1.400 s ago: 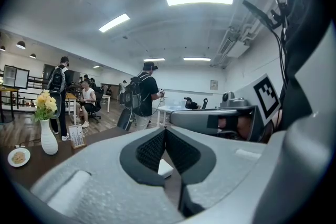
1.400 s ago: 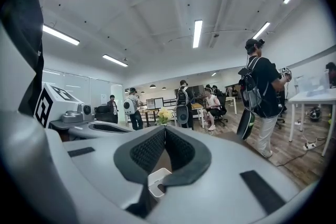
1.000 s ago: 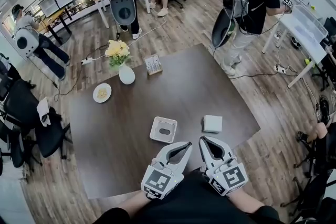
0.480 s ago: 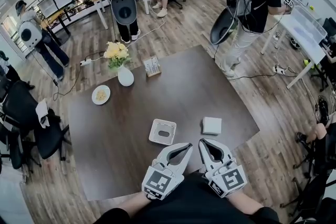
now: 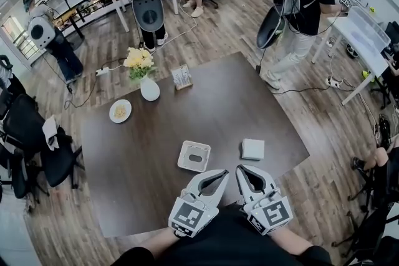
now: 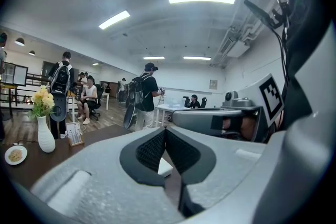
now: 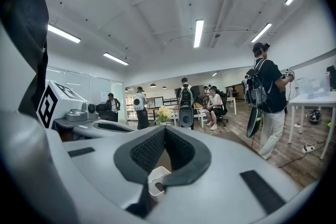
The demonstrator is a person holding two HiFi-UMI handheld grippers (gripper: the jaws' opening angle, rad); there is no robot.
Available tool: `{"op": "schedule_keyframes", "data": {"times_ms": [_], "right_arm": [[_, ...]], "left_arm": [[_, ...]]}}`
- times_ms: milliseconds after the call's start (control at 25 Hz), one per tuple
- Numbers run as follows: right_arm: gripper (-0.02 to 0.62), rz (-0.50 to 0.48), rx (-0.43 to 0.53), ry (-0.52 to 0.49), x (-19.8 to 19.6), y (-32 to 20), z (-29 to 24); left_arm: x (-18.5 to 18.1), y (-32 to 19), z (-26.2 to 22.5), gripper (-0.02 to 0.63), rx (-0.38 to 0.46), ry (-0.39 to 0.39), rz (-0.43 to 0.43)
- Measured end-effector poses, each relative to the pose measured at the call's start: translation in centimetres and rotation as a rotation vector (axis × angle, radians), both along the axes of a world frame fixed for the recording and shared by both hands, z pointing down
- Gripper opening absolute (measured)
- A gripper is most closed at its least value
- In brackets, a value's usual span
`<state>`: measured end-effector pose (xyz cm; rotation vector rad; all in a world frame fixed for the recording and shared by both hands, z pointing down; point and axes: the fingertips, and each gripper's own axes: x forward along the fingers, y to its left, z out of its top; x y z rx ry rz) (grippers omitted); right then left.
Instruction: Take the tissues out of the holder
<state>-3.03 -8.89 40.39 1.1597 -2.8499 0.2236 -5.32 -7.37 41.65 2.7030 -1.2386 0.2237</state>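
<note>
Dark wooden table point(image 5: 212, 106): white tissue holder point(image 5: 194, 155), tissue stack point(image 5: 252, 149) beside it, flower vase point(image 5: 149, 89), plate point(image 5: 120, 110), card stand point(image 5: 181, 76).

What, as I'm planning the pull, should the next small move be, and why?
Probably open the right gripper and ease it toward the tissue holder: its jaws are shut and empty, aimed at the holder's slot, but short of it.

light: bright ceiling strips point(image 7: 199, 33) | shadows: soft | edges: strong fisheye bending, dark corners | focus: sharp
</note>
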Motion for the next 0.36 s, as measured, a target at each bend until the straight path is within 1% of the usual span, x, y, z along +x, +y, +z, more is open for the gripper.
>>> {"op": "schedule_keyframes", "data": {"times_ms": [360], "right_arm": [[0.009, -0.003, -0.01, 0.008, -0.13, -0.63, 0.53]], "left_arm": [[-0.12, -0.66, 0.39, 0.006, -0.007, 0.0, -0.004]]}}
